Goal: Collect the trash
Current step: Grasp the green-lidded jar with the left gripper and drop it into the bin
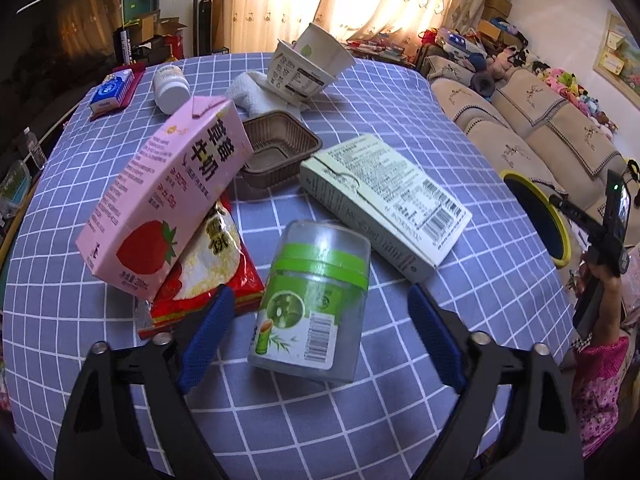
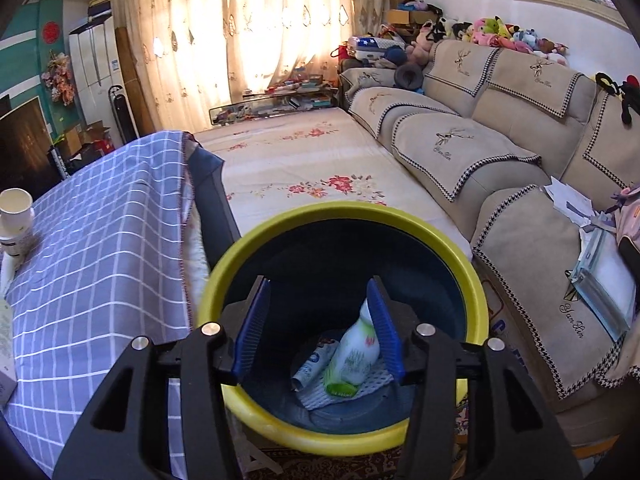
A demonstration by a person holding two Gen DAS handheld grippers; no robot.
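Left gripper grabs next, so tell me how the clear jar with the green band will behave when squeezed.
The jar looks empty, so probably light. It lies on its rounded side between the open left gripper fingers, so a nudge could roll it. Its smooth clear wall may slip against the pads.

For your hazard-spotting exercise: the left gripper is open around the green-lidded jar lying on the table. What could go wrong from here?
1. The green-lidded jar lies on its side, so closing fingers may roll it away.
2. The left gripper has one finger beside the red snack bag, which props the pink milk carton; a nudge could topple it.
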